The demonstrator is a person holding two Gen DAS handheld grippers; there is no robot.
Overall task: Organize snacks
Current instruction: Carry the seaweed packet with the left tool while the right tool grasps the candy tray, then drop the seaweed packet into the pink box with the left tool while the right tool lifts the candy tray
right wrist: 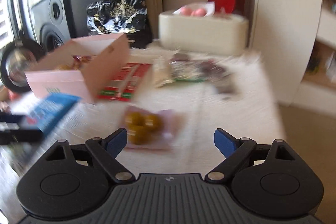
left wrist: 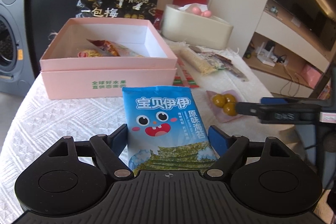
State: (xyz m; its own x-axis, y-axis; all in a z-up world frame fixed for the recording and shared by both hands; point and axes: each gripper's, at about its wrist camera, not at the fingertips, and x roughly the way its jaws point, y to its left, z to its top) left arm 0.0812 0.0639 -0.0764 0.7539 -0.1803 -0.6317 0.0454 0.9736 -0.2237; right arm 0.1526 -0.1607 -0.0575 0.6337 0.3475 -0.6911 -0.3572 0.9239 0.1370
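My left gripper (left wrist: 168,133) is shut on a blue seaweed packet (left wrist: 168,119) and holds it by its side edges, just in front of the pink box (left wrist: 109,81). A few wrapped snacks (left wrist: 107,48) lie inside the box. To the right, a clear pack of green olives (left wrist: 224,104) rests on the white cloth. My right gripper (right wrist: 171,140) hovers over that olive pack (right wrist: 145,129) with its jaws wide. The pack sits near the left finger, and the pads do not press on it. The right wrist view is blurred.
Behind the box stand a black plum bag (left wrist: 117,1) and a cream container (left wrist: 195,28). Several loose packets (left wrist: 201,60) and a red-green one (left wrist: 184,81) lie right of the box. A washing machine (left wrist: 8,35) stands beyond the table's left side.
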